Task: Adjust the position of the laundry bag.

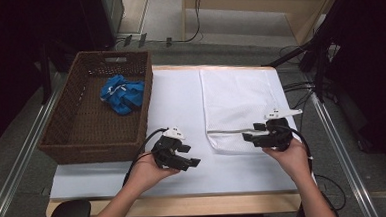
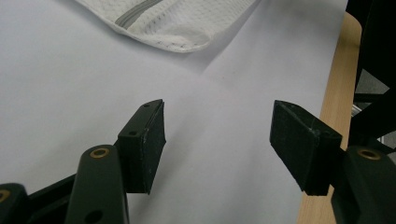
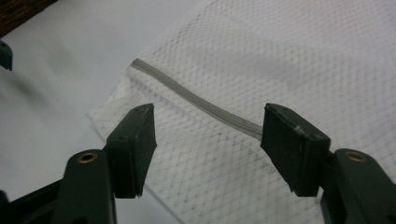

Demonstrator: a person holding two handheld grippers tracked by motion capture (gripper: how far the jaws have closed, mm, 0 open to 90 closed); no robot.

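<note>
your right tool [image 1: 250, 134] hovers over the near edge of the white mesh bag [image 1: 241, 103], its jaws apart above the grey zipper [image 3: 201, 105] and gripping nothing. the bag lies flat on the white surface [image 1: 180, 101]. your left tool [image 1: 191, 156] sits just left of the bag, jaws apart and empty, beside the wicker basket [image 1: 65, 140] holding a blue cloth [image 1: 122, 93].

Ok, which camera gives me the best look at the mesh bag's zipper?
The right gripper view: the zipper runs close and sharp between the open jaws. The high view shows it as a thin line; the left gripper view catches a short stretch.
</note>
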